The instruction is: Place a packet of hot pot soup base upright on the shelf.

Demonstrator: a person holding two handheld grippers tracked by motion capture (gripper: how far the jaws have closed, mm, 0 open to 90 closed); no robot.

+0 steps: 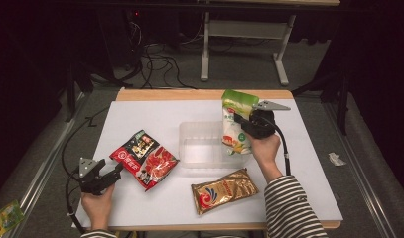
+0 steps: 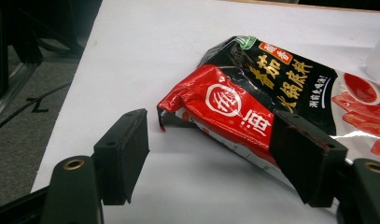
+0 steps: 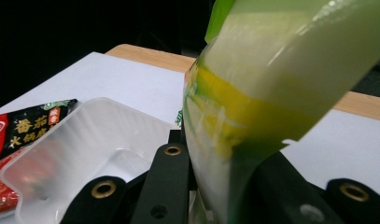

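Two grippers at a white table (image 1: 140, 116), right gripper (image 1: 242, 125) clamped on a green pouch (image 1: 235, 124) apparently above the clear tray (image 1: 202, 130), left gripper (image 1: 117, 172) open beside a red packet (image 1: 146, 158).

Right claw (image 1: 243, 125) clamped, left claw (image 1: 116, 172) spread

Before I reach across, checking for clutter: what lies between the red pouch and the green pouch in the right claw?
The clear plastic tray, empty, sits between the red pouch and the green pouch, per the high view.
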